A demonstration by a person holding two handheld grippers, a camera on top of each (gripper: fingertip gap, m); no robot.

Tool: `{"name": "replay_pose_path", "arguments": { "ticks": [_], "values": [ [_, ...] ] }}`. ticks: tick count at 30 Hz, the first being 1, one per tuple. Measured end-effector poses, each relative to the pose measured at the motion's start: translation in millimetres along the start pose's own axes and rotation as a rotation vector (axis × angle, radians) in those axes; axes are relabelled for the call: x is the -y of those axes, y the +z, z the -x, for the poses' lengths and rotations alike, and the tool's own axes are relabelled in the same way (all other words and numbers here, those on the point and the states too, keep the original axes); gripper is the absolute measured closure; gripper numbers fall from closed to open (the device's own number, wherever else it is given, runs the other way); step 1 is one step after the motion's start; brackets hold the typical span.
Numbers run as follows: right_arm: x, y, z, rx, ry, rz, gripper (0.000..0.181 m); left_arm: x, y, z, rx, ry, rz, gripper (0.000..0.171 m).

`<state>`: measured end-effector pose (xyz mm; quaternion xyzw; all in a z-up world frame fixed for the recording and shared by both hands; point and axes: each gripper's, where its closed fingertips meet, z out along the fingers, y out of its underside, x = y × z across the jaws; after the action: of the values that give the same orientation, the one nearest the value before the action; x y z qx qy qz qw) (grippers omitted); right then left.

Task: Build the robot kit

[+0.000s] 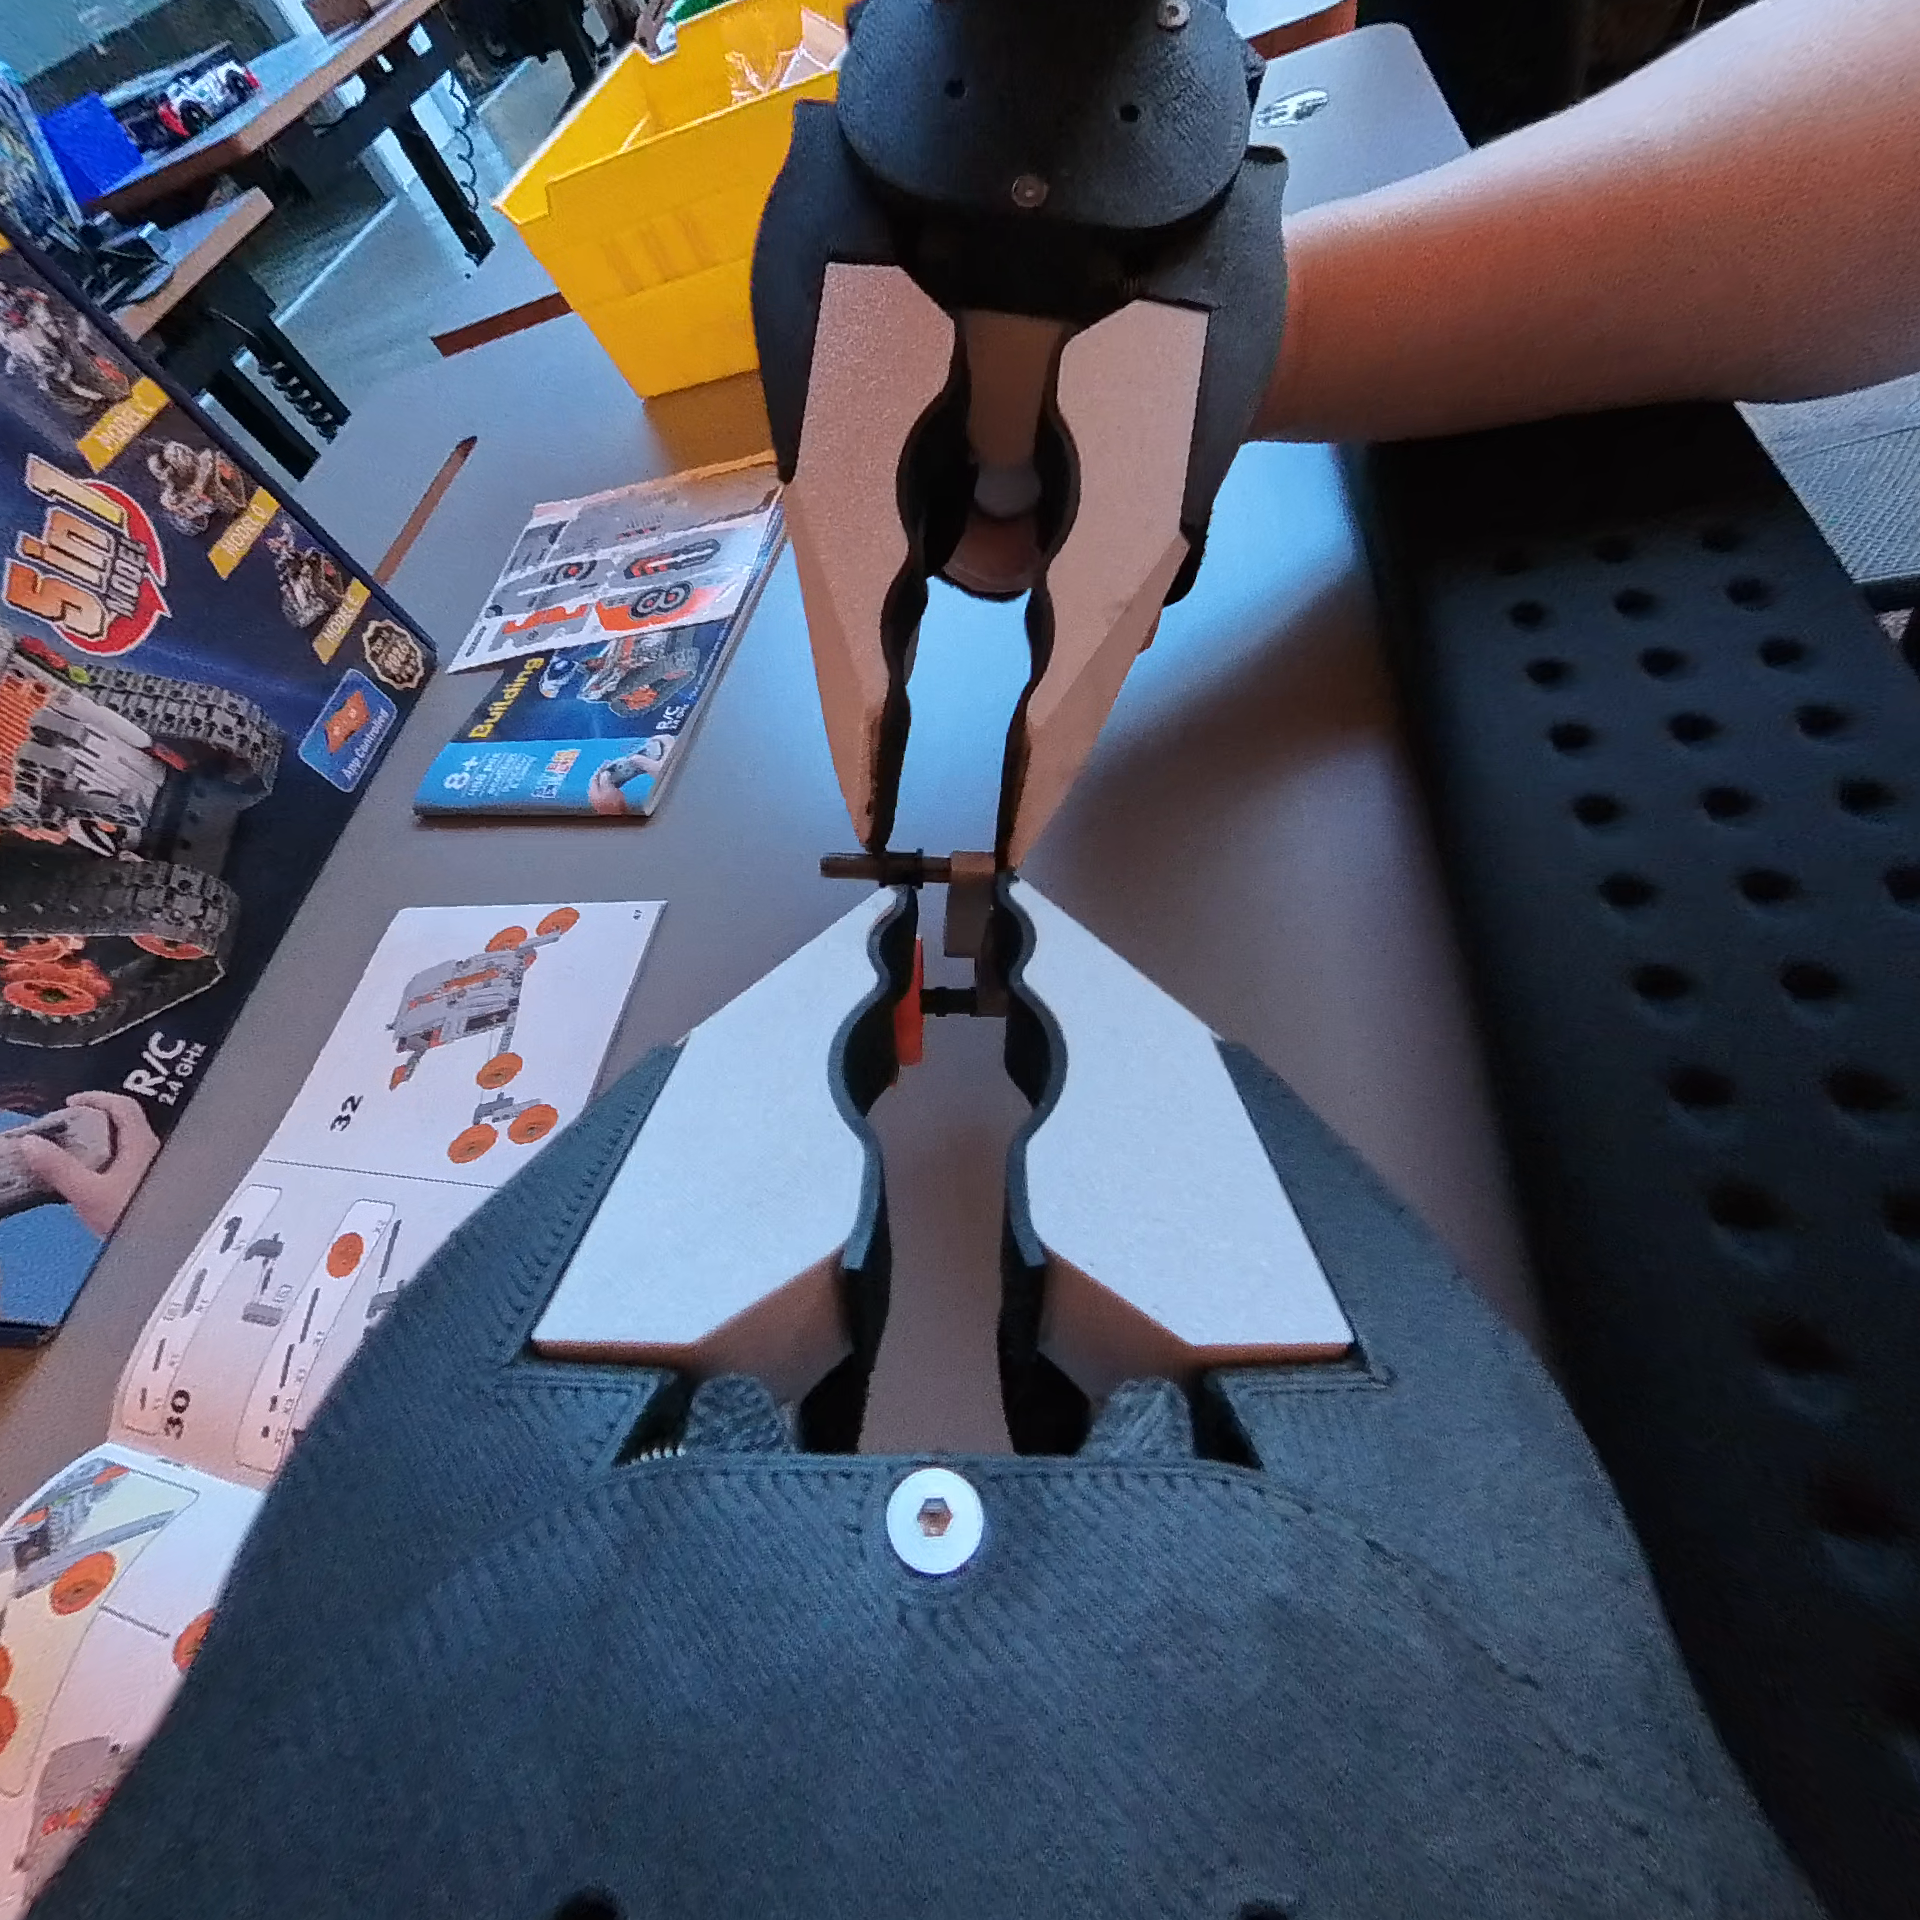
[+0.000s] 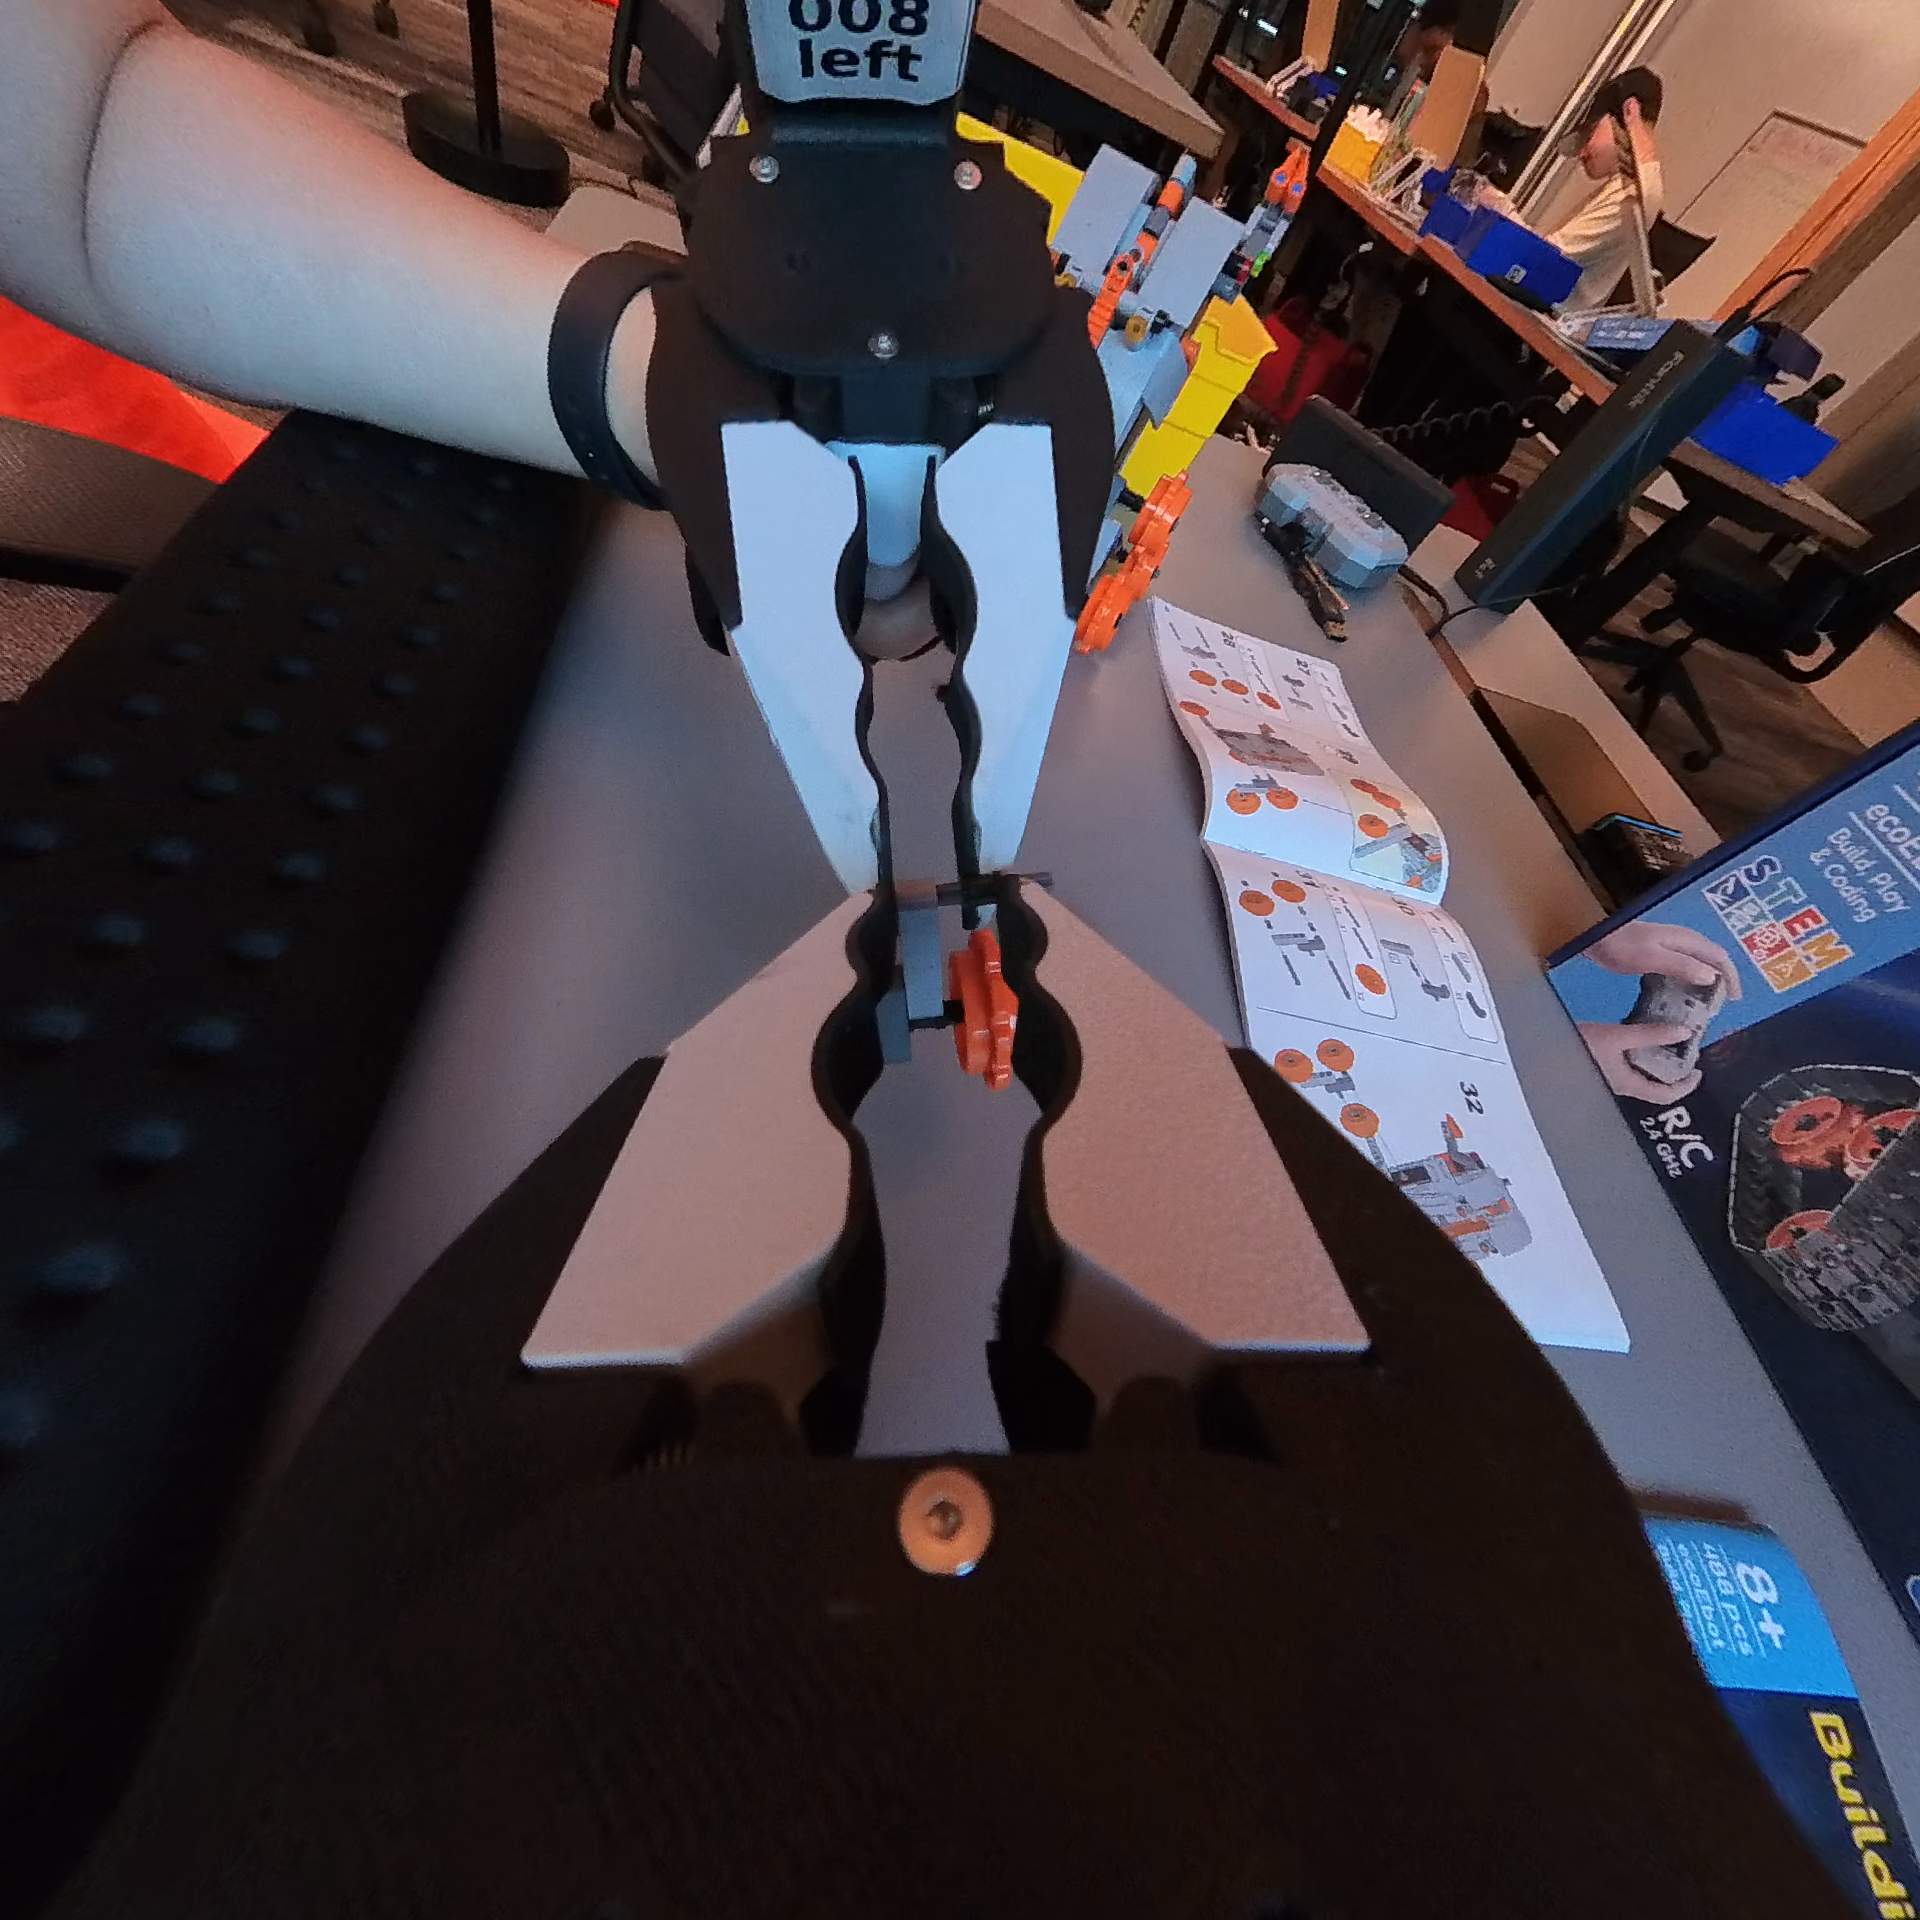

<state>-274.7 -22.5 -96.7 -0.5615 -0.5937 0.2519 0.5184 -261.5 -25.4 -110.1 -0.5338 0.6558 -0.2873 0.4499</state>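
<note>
The left gripper (image 1: pixel 951 904) filled the foreground, its fingers pinching a small building-toy piece: a grey beam (image 1: pixel 961 920) with an orange gear (image 1: pixel 910 1000) on a short pin. Tip to tip against it, the right gripper (image 1: pixel 940 842) pinched the dark axle (image 1: pixel 871 865) running through the beam's far end, seemingly so each side steadied the other. Left of that piece lay the open instruction booklet (image 1: pixel 488 1039) on the grey table (image 1: pixel 1195 935), beyond it the yellow bin (image 1: pixel 644 239).

Dim, warm indoor light is falling from overhead; wide-angle distortion is bending the edges, and the near foreground is blurring slightly.
</note>
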Motion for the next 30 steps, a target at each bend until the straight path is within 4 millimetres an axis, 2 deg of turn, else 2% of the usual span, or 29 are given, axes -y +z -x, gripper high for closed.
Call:
{"name": "replay_pose_path", "arguments": {
  "ticks": [16, 19, 30],
  "values": [
    [-1.1, 1.1, -1.0, -0.011, -0.019, 0.007, 0.162, -2.2, 0.7, 2.9, 0.012, -0.033, 0.014, 0.155],
    [-2.1, 1.9, -0.3, -0.006, -0.020, 0.011, 0.162, -3.4, 0.6, 4.3, 0.017, -0.041, 0.022, 0.150],
    [-4.6, 3.0, 3.5, 0.029, 0.003, 0.009, 0.162, -4.9, 1.3, -0.2, 0.035, 0.089, 0.030, 0.153]
  ]
}}
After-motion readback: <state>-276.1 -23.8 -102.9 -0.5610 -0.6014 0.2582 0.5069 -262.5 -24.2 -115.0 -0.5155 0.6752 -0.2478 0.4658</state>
